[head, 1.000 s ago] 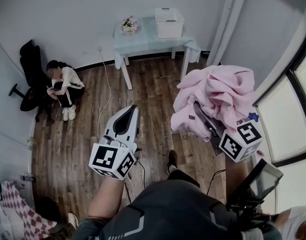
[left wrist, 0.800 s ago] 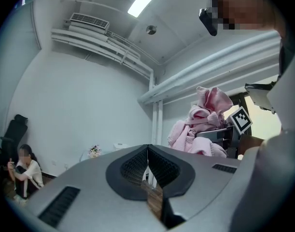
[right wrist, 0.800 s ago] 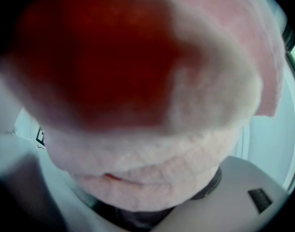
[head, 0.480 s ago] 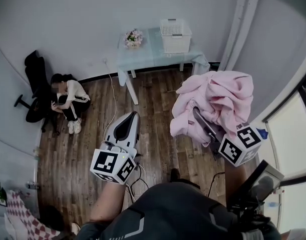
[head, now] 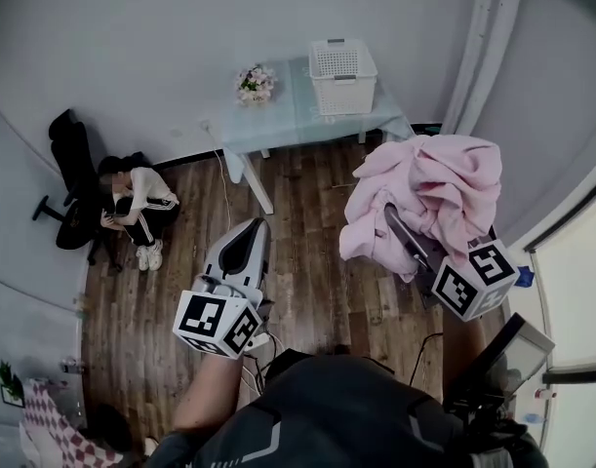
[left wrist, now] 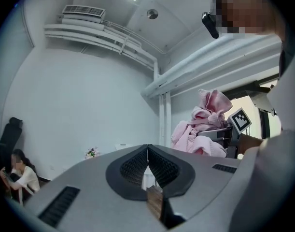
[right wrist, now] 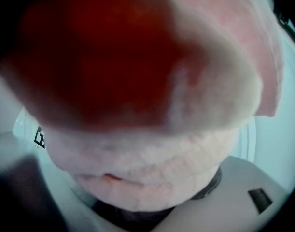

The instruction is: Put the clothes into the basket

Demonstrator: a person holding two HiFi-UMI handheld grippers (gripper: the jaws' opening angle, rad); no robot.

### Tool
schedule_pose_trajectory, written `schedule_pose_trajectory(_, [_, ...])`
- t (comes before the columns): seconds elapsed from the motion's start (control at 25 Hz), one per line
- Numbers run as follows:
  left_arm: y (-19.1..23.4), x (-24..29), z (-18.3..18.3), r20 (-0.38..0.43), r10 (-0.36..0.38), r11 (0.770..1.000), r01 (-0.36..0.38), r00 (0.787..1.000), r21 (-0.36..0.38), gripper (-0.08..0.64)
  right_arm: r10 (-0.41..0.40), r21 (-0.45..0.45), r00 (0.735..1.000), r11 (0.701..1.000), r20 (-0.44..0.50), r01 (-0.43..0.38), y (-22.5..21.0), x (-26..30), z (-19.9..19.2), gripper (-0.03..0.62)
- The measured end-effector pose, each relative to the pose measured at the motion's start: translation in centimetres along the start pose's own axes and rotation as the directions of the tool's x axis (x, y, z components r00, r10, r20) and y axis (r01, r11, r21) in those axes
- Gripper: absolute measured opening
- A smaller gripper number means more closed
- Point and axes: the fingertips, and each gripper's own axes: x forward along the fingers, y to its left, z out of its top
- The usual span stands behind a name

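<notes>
A bulky pink garment [head: 429, 193] hangs bunched over my right gripper [head: 407, 240], which is shut on it and held up at the right. In the right gripper view the pink cloth [right wrist: 152, 144] fills nearly everything and hides the jaws. My left gripper [head: 250, 234] is held out at the centre left, shut with nothing in it; its pads [left wrist: 157, 167] meet in the left gripper view, where the pink garment [left wrist: 205, 124] shows to the right. The white basket [head: 342, 63] stands on a pale blue table [head: 288, 115] against the far wall.
A small bunch of flowers [head: 256, 83] sits on the table left of the basket. A person [head: 137, 208] sits on the wooden floor [head: 307, 261] at the left, beside a black office chair [head: 71, 178]. A cable [head: 222, 188] trails across the floor.
The head view has shifted, so the table and basket sit a little lower and nearer. The right gripper still holds the pink garment; the left gripper stays shut and held out.
</notes>
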Motion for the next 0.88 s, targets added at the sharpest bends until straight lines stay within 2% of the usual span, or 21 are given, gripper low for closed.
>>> schedule_pose_trajectory(0.12, [1.3,2.8,-0.2,-0.029,0.029,1.0,-0.028,0.999,0.014,0.011,0.011,0.033,1.0,0.999,0.002,-0.011,-2.8,2.3,-0.3,0.364])
schedule_pose_trajectory(0.44, [3.0,3.2,0.0,-0.03,0.033,0.999,-0.031,0.999,0.043,0.011,0.002,0.049,1.0,0.999,0.014,-0.003,-3.3,4.2,-0.9,0.364])
schedule_pose_trajectory(0.64, [9.9,5.3,-0.9,-0.028,0.066,0.997,-0.065,0.997,0.029,0.011,0.031,0.038,0.999,0.999,0.01,-0.031,-2.4,11.7,-1.5,0.364])
schedule_pose_trajectory(0.88, [17.1,7.1,-0.2,0.005,0.059,0.998,-0.059,0.998,0.014,0.011,0.019,0.022,1.0,1.0,0.005,-0.019,-0.5,18.5,-1.1,0.364])
